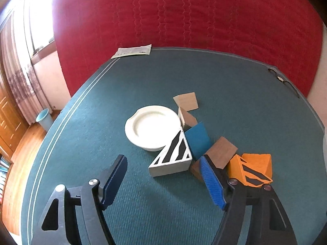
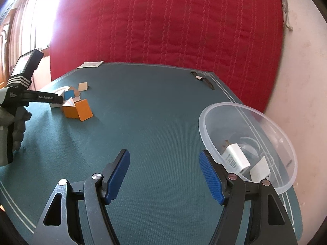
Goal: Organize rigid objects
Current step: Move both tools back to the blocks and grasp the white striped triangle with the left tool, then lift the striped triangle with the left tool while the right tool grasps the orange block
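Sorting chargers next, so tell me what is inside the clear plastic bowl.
The clear plastic bowl holds a white plug-in charger and a second white block. The right gripper hides the bowl's near bottom edge.

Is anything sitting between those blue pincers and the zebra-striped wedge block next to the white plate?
Nothing visible does. In the left wrist view the left gripper stands open over bare green table mat, and the striped wedge lies just ahead of its fingertips, resting against the white plate. The brown block sits behind the right-hand finger, off to the side.
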Tool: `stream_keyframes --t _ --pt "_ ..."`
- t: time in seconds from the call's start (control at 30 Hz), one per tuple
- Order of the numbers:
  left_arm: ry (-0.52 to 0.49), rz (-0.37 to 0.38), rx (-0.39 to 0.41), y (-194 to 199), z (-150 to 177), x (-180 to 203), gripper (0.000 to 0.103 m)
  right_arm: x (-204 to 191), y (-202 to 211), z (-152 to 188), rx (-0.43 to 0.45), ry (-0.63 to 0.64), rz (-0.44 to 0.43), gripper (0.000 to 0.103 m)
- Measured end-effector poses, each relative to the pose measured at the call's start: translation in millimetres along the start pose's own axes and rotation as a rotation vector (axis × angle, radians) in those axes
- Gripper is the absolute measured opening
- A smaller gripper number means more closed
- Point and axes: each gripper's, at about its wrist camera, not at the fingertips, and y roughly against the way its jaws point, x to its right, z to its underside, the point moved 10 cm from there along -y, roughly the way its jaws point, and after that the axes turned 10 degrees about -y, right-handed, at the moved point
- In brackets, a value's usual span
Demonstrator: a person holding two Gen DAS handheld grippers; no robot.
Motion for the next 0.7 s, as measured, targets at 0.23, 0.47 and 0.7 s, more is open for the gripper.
stream_keyframes --t 0.23,0.47,0.7 --pt "-0.002 0.029 0.019 -4 -5 3 0.060 -1 -1 2 -0.010 0.006 0.005 0.071" --pt "-0.009 0.062 0.038 -2 -5 7 0.040 -7 -2 4 -0.020 0.014 -0.007 0.071" --pt "-0.007 0.069 0.031 4 3 2 0.040 -14 -3 7 -0.042 0.015 -0.035 0.071"
